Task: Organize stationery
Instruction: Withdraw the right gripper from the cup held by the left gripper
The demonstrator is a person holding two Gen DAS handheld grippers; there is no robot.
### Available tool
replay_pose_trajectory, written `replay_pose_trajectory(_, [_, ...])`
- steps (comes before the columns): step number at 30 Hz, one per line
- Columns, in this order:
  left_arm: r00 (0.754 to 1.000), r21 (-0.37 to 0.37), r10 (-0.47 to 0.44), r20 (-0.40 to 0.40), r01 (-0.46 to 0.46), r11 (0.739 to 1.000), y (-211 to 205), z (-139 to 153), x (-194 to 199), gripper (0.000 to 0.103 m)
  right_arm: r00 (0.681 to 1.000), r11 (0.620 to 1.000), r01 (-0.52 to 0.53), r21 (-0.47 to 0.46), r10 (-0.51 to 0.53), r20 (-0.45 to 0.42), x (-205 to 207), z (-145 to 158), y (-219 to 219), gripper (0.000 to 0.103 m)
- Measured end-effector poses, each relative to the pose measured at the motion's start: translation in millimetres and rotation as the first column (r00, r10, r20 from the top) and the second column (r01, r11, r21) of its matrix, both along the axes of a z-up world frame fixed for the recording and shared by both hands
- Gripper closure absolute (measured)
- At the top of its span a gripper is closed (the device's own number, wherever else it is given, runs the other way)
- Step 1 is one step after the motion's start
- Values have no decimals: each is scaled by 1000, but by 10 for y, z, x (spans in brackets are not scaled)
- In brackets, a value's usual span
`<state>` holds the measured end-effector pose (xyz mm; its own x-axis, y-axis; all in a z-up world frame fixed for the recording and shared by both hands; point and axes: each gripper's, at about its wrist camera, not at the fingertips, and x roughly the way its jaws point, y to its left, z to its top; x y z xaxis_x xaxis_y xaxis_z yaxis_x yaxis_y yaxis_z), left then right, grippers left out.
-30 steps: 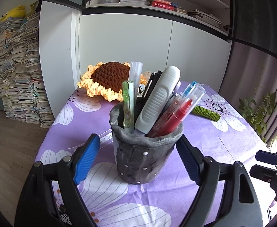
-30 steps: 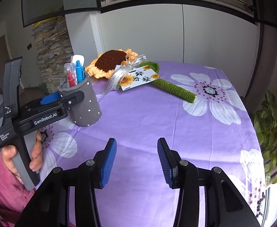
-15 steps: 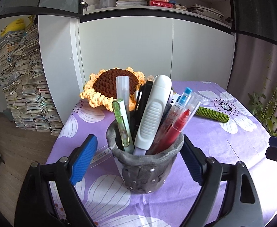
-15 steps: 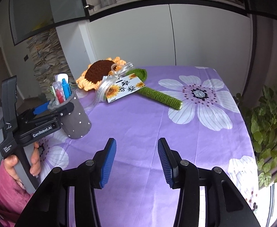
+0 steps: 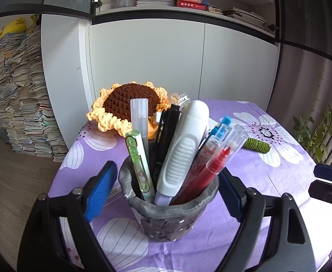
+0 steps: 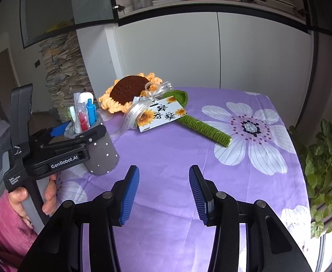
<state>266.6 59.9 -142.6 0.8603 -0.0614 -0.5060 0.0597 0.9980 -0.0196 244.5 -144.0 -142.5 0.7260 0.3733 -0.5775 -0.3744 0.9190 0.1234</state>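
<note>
Grey pen holder (image 5: 169,217) sits on the purple flowered tablecloth (image 5: 268,181), near the table's left front corner in the right wrist view. White dots on its soft, crumpled wall.

Left gripper (image 5: 166,190) straddles the holder at rim height; jaws closing, holder between them. The right blue pad looks to meet the wall; a narrow gap shows between the left pad and the rim, so no firm pinch can be read yet. From the right wrist view the near black finger lies across the holder's upper edge, blue tip of the far finger showing behind it. A hand (image 6: 33,198) in a pink sleeve grips the handle.

Contents, upright or leaning right: white highlighter (image 5: 181,151) in the middle, red pen (image 5: 207,170) with clear cap, blue-capped pen (image 5: 222,127), black pen (image 5: 166,133), frosted clear tube (image 5: 139,115), pale green pen (image 5: 138,165) on the left.

Right gripper (image 6: 163,191) hangs over bare cloth well right of the holder, jaws spread, nothing between them.

Behind the holder: crocheted sunflower (image 6: 129,90) lying flat, green stem (image 6: 204,128) running toward the right, ribbon and printed tag (image 6: 162,114) tied on. Potted plant (image 6: 324,165) at the table's right edge. Tall paper stack (image 5: 20,95) by the white cabinet
</note>
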Motion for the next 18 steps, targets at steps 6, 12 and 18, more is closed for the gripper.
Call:
replay_pose_trajectory(6, [1000, 44, -21, 15, 21, 999, -82, -19, -17, 30, 1000, 1000, 19, 17, -19, -5, 31, 16, -47, 57])
replay_pose_trajectory(12, [999, 30, -32, 7, 32, 999, -67, -7, -28, 30, 1000, 999, 29, 29, -28, -12, 49, 20, -68, 57])
replay_pose_trajectory(18, [998, 42, -53, 16, 52, 998, -116, -5, -86, 30, 999, 999, 32, 24, -31, -19, 48, 9, -77, 57])
